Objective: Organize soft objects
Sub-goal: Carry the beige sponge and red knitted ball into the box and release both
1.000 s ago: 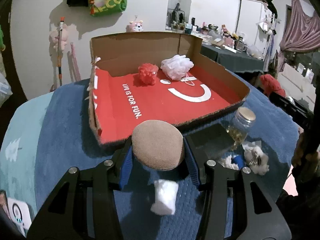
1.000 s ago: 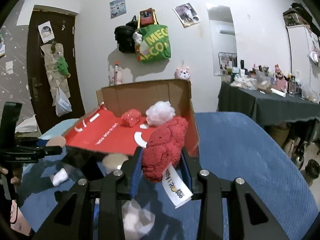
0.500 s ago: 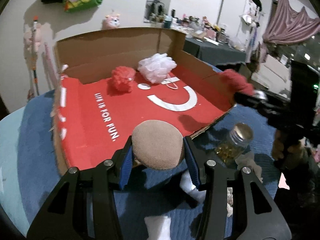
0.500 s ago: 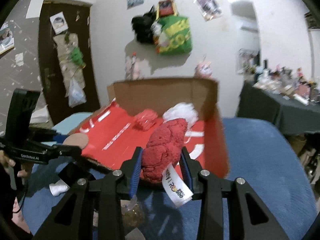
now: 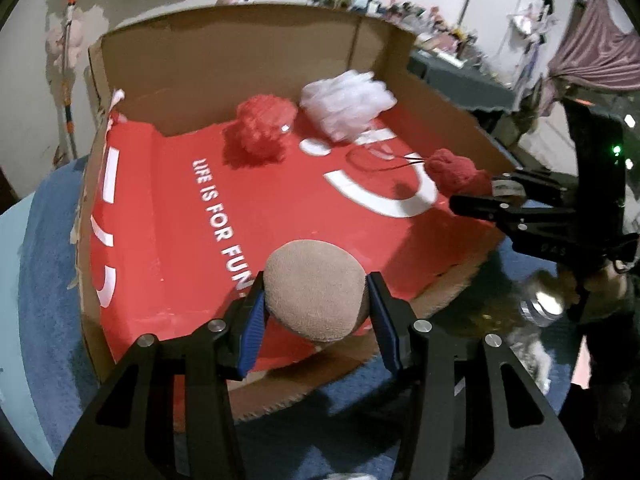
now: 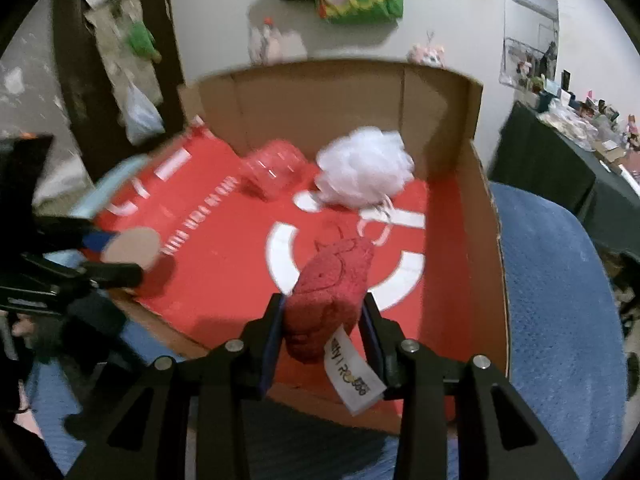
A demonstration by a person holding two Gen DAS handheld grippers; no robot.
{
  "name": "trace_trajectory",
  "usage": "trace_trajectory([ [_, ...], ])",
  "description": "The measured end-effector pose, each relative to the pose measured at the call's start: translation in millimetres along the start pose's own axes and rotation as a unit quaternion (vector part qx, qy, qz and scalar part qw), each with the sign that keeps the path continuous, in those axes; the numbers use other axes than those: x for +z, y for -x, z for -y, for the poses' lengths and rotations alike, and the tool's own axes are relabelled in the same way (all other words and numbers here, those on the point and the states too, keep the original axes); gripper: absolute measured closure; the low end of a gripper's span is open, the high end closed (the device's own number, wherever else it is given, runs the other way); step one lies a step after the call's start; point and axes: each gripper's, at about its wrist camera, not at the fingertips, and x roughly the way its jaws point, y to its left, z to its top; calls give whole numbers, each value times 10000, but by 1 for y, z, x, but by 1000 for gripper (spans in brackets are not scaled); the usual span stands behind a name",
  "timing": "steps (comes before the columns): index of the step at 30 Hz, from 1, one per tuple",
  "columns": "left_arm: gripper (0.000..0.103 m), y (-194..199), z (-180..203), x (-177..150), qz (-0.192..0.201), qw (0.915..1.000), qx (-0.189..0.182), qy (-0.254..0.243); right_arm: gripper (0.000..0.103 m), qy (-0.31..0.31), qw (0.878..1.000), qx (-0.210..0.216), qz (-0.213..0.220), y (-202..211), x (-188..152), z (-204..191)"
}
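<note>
1. Left wrist view: left gripper is clamped on a tan round sponge, held over the near edge of the cardboard box.
2. Right gripper pinches a red plush cloth with a white tag above the box's red floor.
3. Both look light and squashy; a mid-body grip suits them.
4. A red pouf and white mesh pouf sit near the back wall.

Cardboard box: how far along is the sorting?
Done: a red pompom and a white bath puff lie in the cardboard box. In hand: the left gripper holds a tan sponge, the right gripper a red plush, both over the box floor. Left: releasing both; white scraps remain outside beside a jar.
</note>
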Motion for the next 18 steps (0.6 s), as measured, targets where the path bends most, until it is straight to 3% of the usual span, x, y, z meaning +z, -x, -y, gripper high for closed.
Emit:
trace_trajectory([
  [8, 57, -23, -13, 2, -360, 9982, 474, 88, 64, 193, 9959, -477, -747, -31, 6, 4],
  [18, 56, -35, -18, 0, -459, 9971, 588, 129, 63, 289, 9936, -586, -922, -38, 5, 4],
])
